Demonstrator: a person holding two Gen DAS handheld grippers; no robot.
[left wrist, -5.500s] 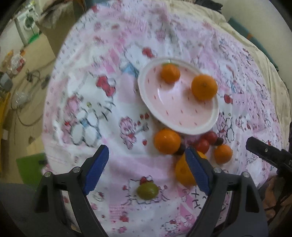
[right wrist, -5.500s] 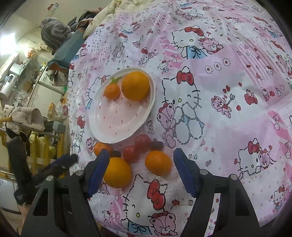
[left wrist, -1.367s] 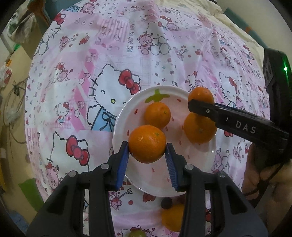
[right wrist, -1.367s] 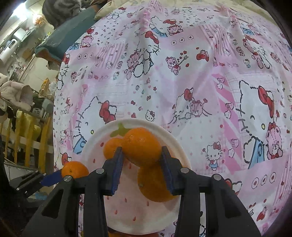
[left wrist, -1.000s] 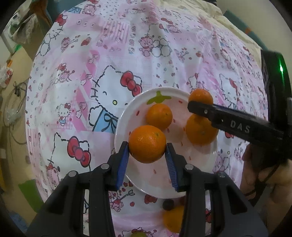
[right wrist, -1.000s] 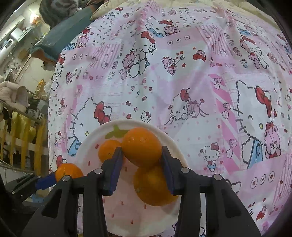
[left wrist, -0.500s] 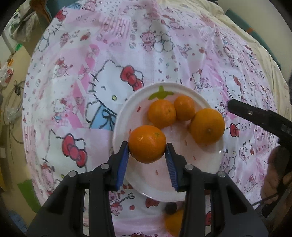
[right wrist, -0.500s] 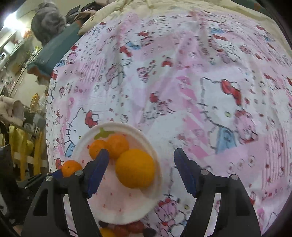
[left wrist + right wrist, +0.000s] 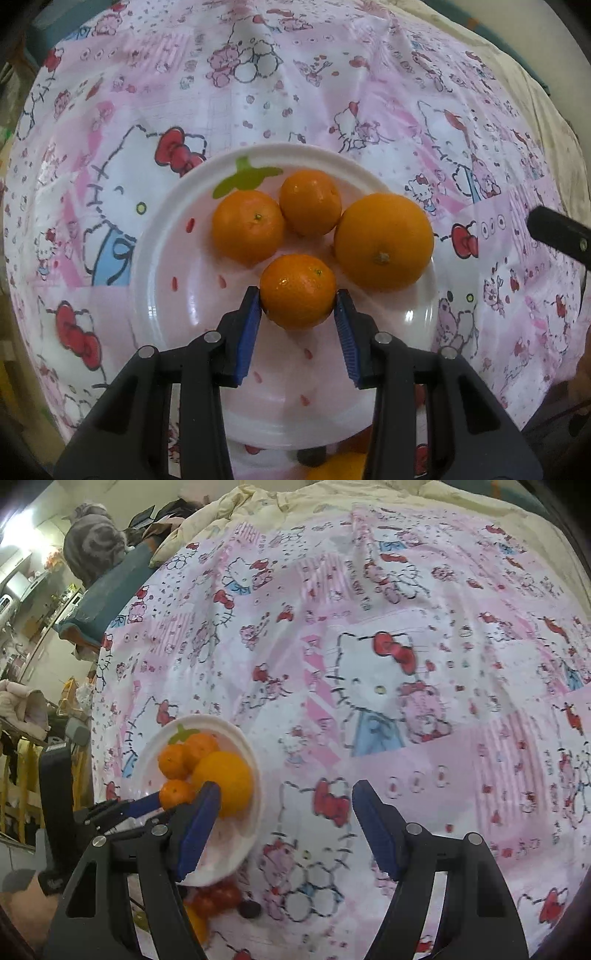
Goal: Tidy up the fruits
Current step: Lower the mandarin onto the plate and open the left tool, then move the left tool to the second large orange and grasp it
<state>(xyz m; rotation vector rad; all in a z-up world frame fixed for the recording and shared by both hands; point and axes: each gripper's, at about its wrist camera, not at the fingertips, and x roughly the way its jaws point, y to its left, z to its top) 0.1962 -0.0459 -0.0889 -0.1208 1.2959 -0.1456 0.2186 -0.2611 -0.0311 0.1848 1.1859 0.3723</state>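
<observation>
Left tool (image 9: 298, 308) pinches a dimpled round mandarin (image 9: 297, 290) over the glossy plate (image 9: 162, 258); right tool (image 9: 286, 825) gapes empty.

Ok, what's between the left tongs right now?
A small orange, pinched between the blue pads of the left tongs, over the plate. Nothing else sits in that gap; the left wrist view shows it.

The plate (image 9: 155, 258) looks like glossy smooth plastic. The 4 oranges (image 9: 384, 242) have shiny, finely dimpled peel. The printed cloth (image 9: 369, 627) is matt, soft and lightly creased.
</observation>
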